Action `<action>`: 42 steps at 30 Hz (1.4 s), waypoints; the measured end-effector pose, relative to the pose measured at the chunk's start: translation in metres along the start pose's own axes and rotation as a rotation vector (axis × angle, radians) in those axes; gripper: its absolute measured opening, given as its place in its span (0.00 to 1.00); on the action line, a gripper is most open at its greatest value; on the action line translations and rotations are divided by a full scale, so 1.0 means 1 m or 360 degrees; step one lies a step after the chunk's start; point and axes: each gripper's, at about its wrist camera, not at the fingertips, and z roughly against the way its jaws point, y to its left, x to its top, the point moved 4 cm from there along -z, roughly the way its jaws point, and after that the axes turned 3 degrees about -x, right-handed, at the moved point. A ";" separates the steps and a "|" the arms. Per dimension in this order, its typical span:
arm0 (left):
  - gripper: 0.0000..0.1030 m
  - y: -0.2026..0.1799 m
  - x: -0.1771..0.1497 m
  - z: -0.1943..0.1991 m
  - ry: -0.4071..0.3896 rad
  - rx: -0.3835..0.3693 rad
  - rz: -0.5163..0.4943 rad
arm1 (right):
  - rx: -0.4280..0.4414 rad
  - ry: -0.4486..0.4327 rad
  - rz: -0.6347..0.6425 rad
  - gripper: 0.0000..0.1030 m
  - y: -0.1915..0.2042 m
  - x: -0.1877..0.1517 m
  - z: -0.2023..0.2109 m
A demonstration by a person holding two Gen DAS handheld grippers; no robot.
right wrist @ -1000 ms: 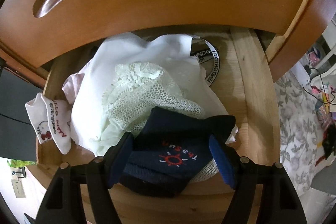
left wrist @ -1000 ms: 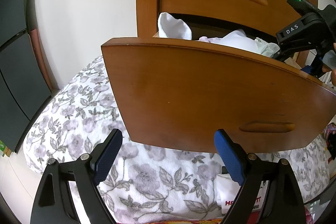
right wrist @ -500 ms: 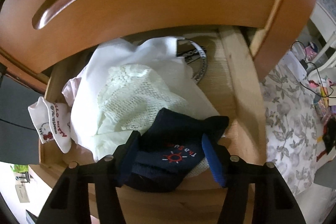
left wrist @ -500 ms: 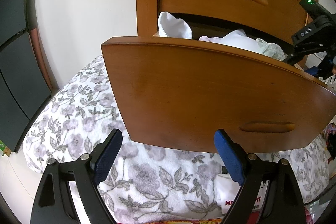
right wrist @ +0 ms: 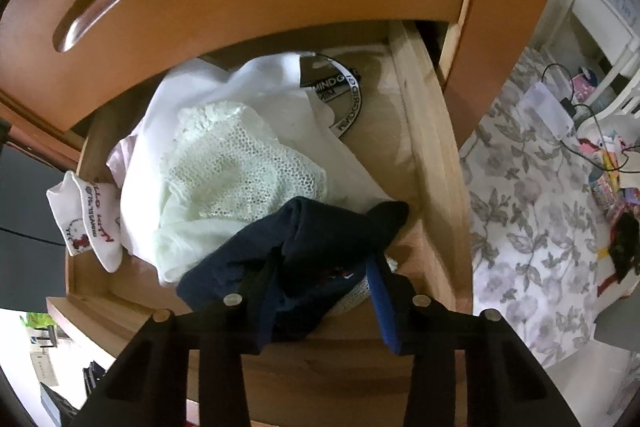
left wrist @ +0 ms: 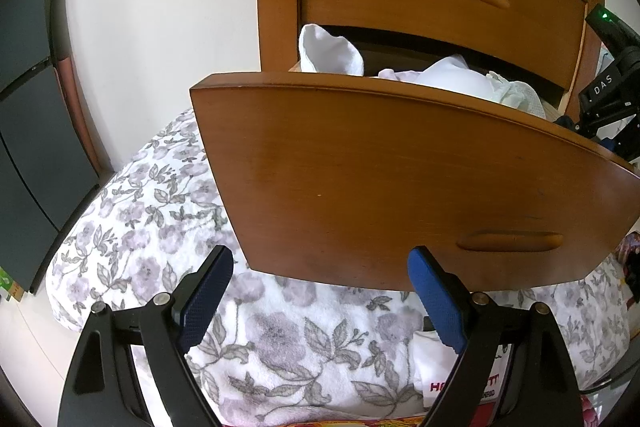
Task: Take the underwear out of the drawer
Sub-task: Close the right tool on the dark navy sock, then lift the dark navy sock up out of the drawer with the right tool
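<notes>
Looking down along my right tongs (right wrist: 316,267) into an open wooden drawer (right wrist: 424,147): their jaws are closing on a pair of navy underwear (right wrist: 320,227), and the dark fabric bunches up between the blue pads. The underwear lies at the near end of the drawer, on top of a cream lace garment (right wrist: 240,167) and white cloth. A small white sock with a cartoon print (right wrist: 88,219) hangs at the left corner. My left tongs (left wrist: 320,255) hover below the drawer's curved front panel (left wrist: 380,167) – jaws spread wide, nothing between them – above a floral bedspread (left wrist: 160,207).
</notes>
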 end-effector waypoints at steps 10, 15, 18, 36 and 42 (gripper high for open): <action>0.87 0.001 0.000 0.000 0.0004 -0.0002 0.0004 | 0.0034 0.0006 -0.0006 0.18 0.006 -0.007 -0.001; 0.87 0.001 0.000 0.000 0.0005 -0.0002 0.0005 | 0.0053 -0.0014 -0.0017 0.15 0.003 -0.011 0.005; 0.87 0.001 0.000 -0.001 0.0006 -0.0003 0.0004 | 0.0066 -0.0046 -0.0023 0.13 -0.001 -0.012 0.012; 0.87 0.001 -0.001 0.002 -0.0006 0.0017 -0.0009 | 0.0156 -0.0318 0.0040 0.12 0.006 -0.013 0.086; 0.87 0.000 0.000 0.003 -0.0015 0.0030 -0.0020 | 0.0188 -0.0397 0.0053 0.12 0.008 -0.017 0.109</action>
